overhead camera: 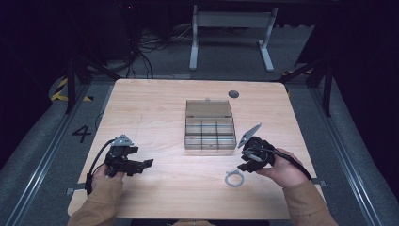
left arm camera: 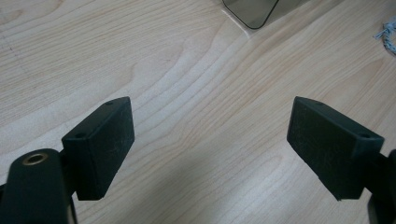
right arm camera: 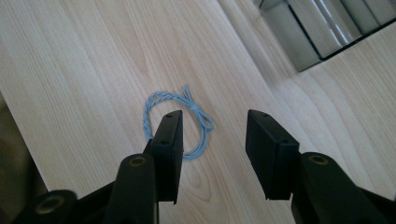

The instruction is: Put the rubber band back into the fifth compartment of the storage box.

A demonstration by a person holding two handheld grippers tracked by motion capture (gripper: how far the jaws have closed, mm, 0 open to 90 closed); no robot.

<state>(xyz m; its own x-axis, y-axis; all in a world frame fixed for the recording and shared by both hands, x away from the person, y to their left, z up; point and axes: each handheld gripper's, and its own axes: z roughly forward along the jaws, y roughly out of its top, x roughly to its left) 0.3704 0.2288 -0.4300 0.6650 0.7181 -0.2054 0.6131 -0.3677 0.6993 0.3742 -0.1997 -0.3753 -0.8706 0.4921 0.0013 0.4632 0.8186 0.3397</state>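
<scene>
A small loop of pale blue twisted cord (overhead camera: 234,178) (right arm camera: 164,103), tied with a knot, lies flat on the wooden table (overhead camera: 155,108). My right gripper (overhead camera: 245,165) (right arm camera: 214,144) hovers just right of the loop in the high view, open, with its left jaw over the loop's near edge and nothing held. My left gripper (overhead camera: 143,165) (left arm camera: 210,147) stands open wide over bare wood at the table's left. A clear plastic compartment box (overhead camera: 210,125) with its lid swung back sits at the table's middle; one corner (left arm camera: 252,11) shows in the left gripper view.
A dark round grommet (overhead camera: 233,94) sits near the table's far edge. The box's walls (right arm camera: 322,28) rise at the top right of the right gripper view. Beyond the table stands a grey desk frame (overhead camera: 230,33) amid floor cables.
</scene>
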